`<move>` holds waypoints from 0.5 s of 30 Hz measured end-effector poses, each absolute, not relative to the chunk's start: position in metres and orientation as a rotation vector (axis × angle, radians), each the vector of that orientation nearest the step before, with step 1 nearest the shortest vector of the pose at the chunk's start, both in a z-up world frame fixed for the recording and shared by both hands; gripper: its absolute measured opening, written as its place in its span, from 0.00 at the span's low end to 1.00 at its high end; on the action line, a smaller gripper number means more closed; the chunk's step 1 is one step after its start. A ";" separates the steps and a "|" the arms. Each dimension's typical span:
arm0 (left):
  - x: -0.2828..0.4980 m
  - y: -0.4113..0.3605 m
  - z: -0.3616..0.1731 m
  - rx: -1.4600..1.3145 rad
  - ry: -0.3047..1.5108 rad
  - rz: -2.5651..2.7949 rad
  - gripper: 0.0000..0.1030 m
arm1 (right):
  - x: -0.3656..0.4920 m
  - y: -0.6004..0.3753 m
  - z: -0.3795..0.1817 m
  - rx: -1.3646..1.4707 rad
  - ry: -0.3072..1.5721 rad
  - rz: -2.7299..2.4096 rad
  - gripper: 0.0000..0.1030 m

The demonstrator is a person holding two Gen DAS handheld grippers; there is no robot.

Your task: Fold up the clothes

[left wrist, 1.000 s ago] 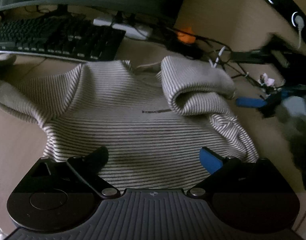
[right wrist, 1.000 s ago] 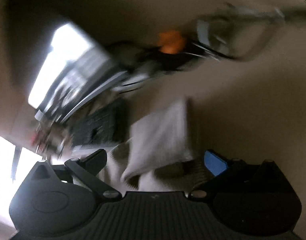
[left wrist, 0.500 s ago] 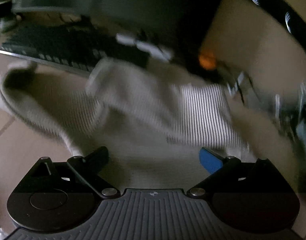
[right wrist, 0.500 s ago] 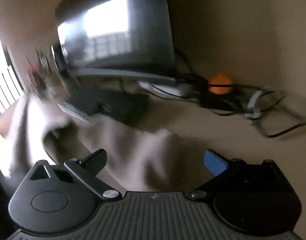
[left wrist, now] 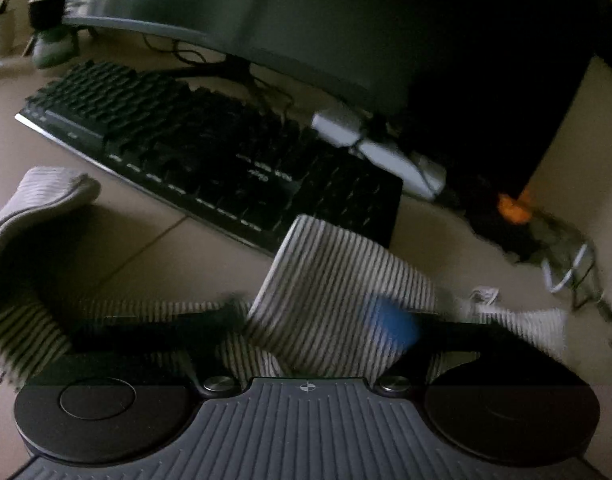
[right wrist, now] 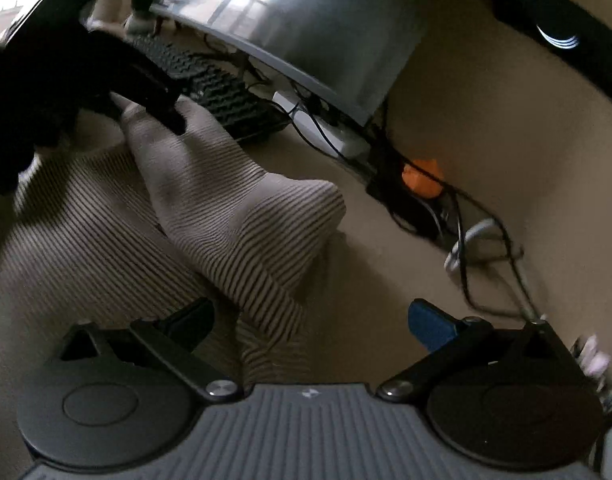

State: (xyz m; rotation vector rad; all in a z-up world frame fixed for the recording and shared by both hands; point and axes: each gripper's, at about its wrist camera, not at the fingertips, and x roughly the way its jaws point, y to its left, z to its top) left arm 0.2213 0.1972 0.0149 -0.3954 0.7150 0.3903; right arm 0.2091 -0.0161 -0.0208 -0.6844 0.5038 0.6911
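Observation:
A beige striped sweater [right wrist: 85, 248] lies on the tan table. In the left wrist view its folded sleeve [left wrist: 338, 292] sits between my left gripper's [left wrist: 318, 320] blurred fingers, which have drawn in against it. The other sleeve's cuff [left wrist: 45, 188] curls up at the far left. In the right wrist view my right gripper [right wrist: 310, 320] is open and empty, with the sleeve [right wrist: 241, 216] running between its fingers. The left gripper [right wrist: 161, 104] shows there at the top left, pinching the sleeve's end.
A black keyboard [left wrist: 209, 152] and a curved monitor [left wrist: 265, 20] stand behind the sweater. A white power strip [left wrist: 378, 152], an orange object [right wrist: 422, 176] and tangled cables [right wrist: 482, 248] lie at the back right.
My left gripper moved forward over the sweater and closed in on the folded sleeve. My right gripper swung round and now looks over the sleeve toward the monitor.

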 end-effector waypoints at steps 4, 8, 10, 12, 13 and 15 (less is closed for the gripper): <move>0.205 0.172 0.053 -0.270 0.643 0.349 0.07 | 0.215 -0.010 -0.027 -0.780 0.392 0.549 1.00; 0.172 0.140 0.069 -0.146 0.625 0.326 0.07 | 0.231 -0.037 -0.018 -0.757 0.343 0.376 1.00; 0.163 0.138 0.052 -0.149 0.669 0.346 0.07 | 0.235 -0.047 -0.020 -0.751 0.404 0.401 1.00; 0.155 0.148 0.035 -0.245 0.706 0.352 0.13 | 0.238 -0.053 -0.026 -0.749 0.459 0.431 1.00; 0.150 0.156 0.029 -0.332 0.718 0.343 0.19 | 0.239 -0.056 -0.028 -0.751 0.474 0.438 1.00; 0.146 0.164 0.024 -0.454 0.720 0.296 0.63 | 0.238 -0.060 -0.030 -0.752 0.483 0.440 1.00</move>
